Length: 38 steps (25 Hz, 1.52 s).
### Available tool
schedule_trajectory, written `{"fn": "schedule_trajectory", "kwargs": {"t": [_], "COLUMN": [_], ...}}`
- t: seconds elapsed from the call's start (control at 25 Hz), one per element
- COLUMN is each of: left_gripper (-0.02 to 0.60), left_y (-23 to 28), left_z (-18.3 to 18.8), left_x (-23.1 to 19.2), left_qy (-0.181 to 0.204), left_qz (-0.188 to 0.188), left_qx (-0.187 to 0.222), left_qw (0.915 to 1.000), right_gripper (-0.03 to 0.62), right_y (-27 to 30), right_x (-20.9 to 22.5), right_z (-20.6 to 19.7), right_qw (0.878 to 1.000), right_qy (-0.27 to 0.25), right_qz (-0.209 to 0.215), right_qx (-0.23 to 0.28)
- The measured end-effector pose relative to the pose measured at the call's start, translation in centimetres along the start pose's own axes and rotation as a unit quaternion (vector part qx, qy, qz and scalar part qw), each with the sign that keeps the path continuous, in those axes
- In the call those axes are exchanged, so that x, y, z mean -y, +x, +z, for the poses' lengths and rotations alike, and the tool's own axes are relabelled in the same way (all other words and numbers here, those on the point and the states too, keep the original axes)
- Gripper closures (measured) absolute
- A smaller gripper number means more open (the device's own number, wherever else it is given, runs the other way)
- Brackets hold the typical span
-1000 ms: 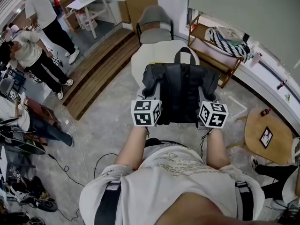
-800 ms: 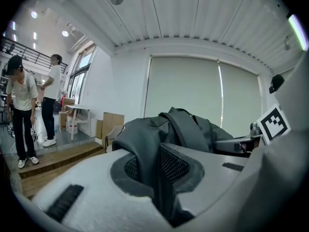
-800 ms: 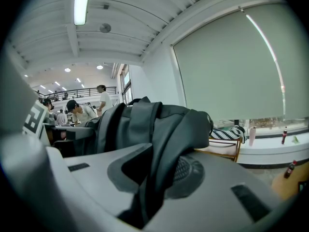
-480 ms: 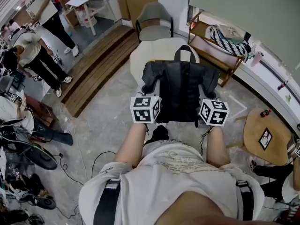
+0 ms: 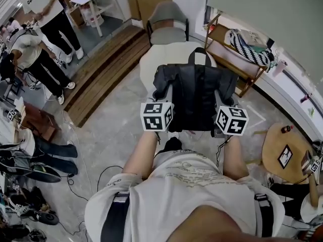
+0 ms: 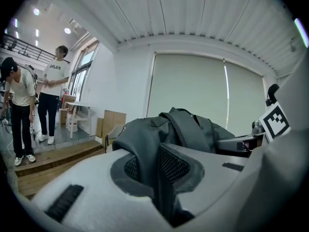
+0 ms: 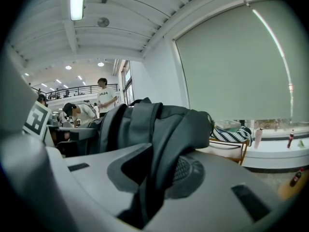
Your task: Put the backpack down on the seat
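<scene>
Left gripper: fingers clenched on a fold of dark fabric at the left edge of the backpack. The left gripper view shows the fold pinched flat between the 2 mesh pads.

Backpack: black, hanging in the air between the 2 grippers, back panel towards the person and top handle pointing away. It is in front of and above the cream seat, not yet resting on it.

Right gripper: fingers likewise grasping a fold on the right edge, with fabric draped over the pad.

Handling, judged: soft shell that sags and creases in the grip, probably light and not full. The matte cloth should not slip, and nothing looks fragile. The 2 edge holds keep it level; the top handle is an alternative hold.

Surface: the seat is a padded, rounded cushion, low and bare on top.

Room, left to right: people standing, wooden steps, grey stone floor with cables, grey chair beyond the seat, wooden shelf holding striped cloth, round wooden stool.
</scene>
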<state>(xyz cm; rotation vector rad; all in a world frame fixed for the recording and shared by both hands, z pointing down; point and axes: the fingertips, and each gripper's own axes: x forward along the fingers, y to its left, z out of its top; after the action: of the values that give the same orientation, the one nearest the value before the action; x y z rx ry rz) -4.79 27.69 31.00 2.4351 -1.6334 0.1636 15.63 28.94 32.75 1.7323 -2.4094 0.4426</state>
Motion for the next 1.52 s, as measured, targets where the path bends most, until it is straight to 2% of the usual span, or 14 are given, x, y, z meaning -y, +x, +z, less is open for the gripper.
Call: {"fn": "schedule_trajectory", "kwargs": {"t": [0.44, 1.08, 1.52], "left_gripper": [0.532, 0.532, 0.532], "left_y": [7.3, 16.6, 20.1], "left_z": [2.4, 5.2, 4.8], "left_x": [-6.0, -13.3, -16.4], "left_qy": [-0.001, -0.022, -0.022], "left_qz": [-0.003, -0.017, -0.01], "left_qx": [-0.008, -0.007, -0.023], "left_qw": [1.0, 0.9996, 0.9995], "right_gripper": [0.515, 0.514, 0.514], "right_y": [9.1, 19.9, 24.8], "right_x": [0.1, 0.1, 0.1], "right_z": [2.9, 7.5, 7.0], "right_qw": [1.0, 0.999, 0.999], "right_qy": [0.005, -0.016, -0.003], "right_qz": [0.001, -0.011, -0.005], "right_qx": [-0.01, -0.026, -0.042]}}
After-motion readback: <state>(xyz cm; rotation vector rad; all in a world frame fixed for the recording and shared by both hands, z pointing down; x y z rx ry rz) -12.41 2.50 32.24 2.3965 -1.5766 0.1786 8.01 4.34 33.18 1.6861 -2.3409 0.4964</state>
